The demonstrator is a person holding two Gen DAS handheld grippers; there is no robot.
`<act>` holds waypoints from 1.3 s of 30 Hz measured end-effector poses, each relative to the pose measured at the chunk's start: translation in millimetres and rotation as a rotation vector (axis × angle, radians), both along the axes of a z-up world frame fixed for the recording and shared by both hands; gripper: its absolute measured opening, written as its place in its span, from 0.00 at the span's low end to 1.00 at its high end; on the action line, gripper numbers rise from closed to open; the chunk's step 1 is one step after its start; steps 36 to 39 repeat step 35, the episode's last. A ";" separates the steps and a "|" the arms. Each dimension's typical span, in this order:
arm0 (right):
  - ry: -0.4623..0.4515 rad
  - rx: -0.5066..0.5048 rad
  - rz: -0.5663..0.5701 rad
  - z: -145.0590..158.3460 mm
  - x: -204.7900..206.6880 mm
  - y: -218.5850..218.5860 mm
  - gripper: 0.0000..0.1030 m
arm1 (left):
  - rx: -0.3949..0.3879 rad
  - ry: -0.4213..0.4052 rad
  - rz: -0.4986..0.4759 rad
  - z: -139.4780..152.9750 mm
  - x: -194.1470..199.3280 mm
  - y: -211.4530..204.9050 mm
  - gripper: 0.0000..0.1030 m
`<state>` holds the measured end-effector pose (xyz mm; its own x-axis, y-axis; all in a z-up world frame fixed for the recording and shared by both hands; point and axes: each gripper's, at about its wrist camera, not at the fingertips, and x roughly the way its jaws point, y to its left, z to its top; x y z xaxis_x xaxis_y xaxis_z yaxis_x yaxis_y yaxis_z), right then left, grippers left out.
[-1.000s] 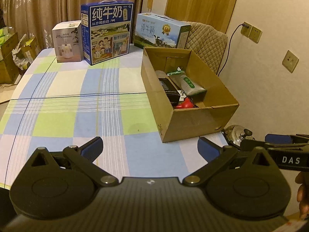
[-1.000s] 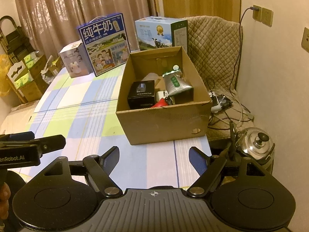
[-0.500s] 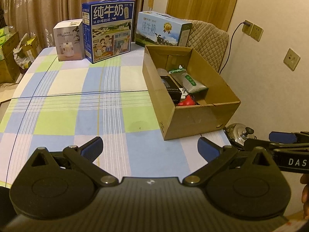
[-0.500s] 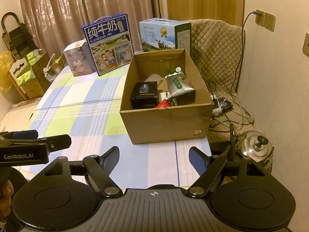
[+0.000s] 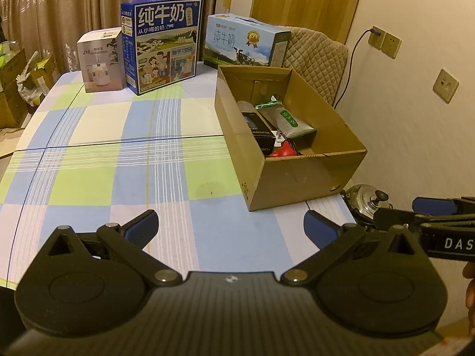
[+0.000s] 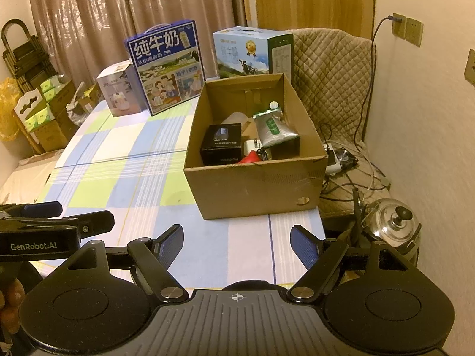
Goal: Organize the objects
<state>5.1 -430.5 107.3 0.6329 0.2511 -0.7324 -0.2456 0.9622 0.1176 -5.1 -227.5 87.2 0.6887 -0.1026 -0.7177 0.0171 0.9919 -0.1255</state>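
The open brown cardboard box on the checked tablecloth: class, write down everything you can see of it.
The open brown cardboard box is plain corrugated card, rectangular, flaps folded in, with a small round hole low on its near wall. It stands upright at the checked tablecloth's right edge, ahead of both grippers and touched by neither. Inside lie a black carton, a grey-green pouch, something red and other things, partly hidden.

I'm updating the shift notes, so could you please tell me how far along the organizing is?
Nothing looks sorted yet: the black box, silver pouch and red item lie jumbled in the cardboard box. Nothing is in hand; the left gripper and right gripper hang open above the tablecloth. All the sorting remains.
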 end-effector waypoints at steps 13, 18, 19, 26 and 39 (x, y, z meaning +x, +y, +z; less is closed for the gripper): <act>0.003 -0.001 -0.002 -0.3 -0.1 -0.5 0.74 | -0.008 0.002 0.000 -2.2 -1.1 1.5 0.99; 0.005 -0.005 -0.003 -1.7 0.5 -1.1 0.74 | -0.012 0.004 -0.001 -3.5 -1.1 1.7 0.99; 0.005 -0.005 -0.003 -1.7 0.5 -1.1 0.74 | -0.012 0.005 -0.002 -3.7 -0.6 1.6 0.99; 0.009 -0.004 -0.002 -4.7 2.3 -1.4 0.74 | -0.014 0.005 -0.007 -5.8 -1.0 1.6 0.99; 0.010 -0.006 -0.001 -4.5 3.3 0.0 0.74 | -0.021 -0.012 -0.009 -6.4 -2.7 2.2 0.99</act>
